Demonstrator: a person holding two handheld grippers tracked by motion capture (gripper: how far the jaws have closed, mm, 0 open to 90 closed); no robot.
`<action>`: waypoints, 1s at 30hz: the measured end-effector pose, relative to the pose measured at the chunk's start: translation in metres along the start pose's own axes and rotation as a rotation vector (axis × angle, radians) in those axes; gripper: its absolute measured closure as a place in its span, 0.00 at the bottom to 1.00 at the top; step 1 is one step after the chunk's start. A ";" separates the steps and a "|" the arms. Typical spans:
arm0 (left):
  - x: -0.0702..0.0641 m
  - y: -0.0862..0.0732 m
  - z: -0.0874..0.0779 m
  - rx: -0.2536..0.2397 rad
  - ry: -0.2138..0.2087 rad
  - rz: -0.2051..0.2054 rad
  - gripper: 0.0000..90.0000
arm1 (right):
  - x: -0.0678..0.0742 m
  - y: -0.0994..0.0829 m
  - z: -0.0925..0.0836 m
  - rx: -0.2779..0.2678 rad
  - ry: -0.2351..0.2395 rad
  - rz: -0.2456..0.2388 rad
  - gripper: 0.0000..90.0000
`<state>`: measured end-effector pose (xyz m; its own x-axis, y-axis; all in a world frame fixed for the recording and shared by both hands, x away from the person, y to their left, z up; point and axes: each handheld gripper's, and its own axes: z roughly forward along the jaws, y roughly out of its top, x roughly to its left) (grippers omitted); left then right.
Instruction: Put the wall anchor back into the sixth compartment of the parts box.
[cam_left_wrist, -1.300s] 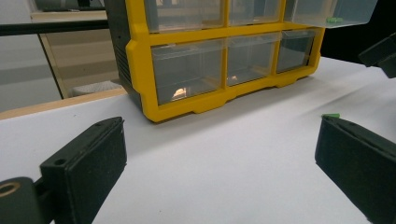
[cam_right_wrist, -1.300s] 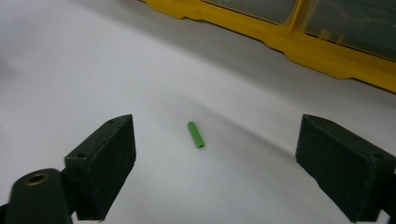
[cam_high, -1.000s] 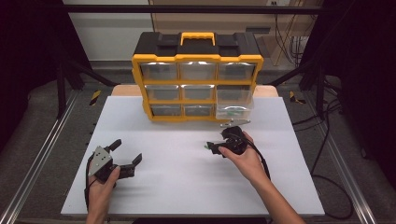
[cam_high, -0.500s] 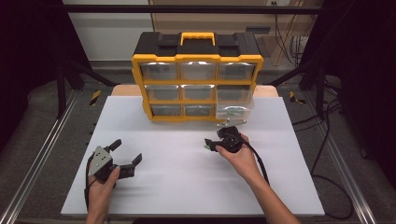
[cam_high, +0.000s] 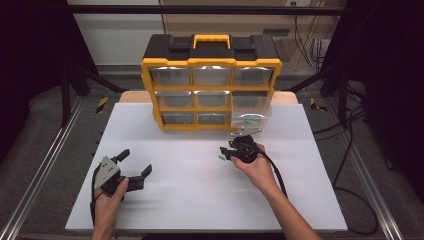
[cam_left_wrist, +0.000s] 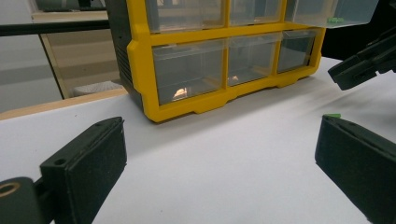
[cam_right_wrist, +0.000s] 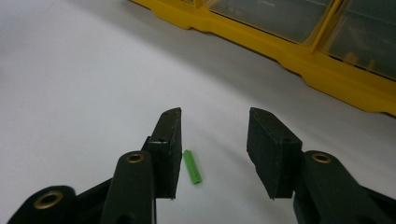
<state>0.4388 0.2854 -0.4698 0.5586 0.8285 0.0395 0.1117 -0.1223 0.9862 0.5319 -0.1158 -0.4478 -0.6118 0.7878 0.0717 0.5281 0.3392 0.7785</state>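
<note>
Green piece (cam_right_wrist: 192, 166) between right gripper (cam_right_wrist: 214, 140) jaws just closing — untouched, far end unclear

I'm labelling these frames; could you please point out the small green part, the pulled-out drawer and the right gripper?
green part (cam_right_wrist: 192, 166), right gripper view, mid-length.
pulled-out drawer (cam_high: 251, 108), high view, clear front wall.
right gripper (cam_right_wrist: 214, 151), right gripper view, between its fingertips.

green piece (cam_right_wrist: 192, 166): ribbed plastic | organizer (cam_high: 210, 90): glossy yellow plastic, clear drawers | table (cam_high: 200, 200): matt white

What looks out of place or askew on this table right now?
One drawer at the lower right of the yellow organizer is pulled out, while the others sit flush. A small green piece lies loose on the white table between the right gripper's jaws.
</note>
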 end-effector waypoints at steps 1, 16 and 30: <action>0.000 0.000 0.000 0.000 0.000 0.000 0.02 | -0.001 0.000 0.000 0.000 -0.002 0.000 0.63; 0.001 0.000 0.000 -0.003 0.002 -0.001 0.02 | 0.007 -0.008 0.019 0.108 0.044 -0.053 0.76; 0.001 0.000 0.000 -0.004 0.003 -0.004 0.02 | 0.006 -0.013 0.028 0.147 0.035 -0.084 0.86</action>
<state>0.4389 0.2864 -0.4696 0.5559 0.8304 0.0362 0.1105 -0.1170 0.9870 0.5376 -0.1009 -0.4747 -0.6762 0.7360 0.0339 0.5529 0.4765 0.6835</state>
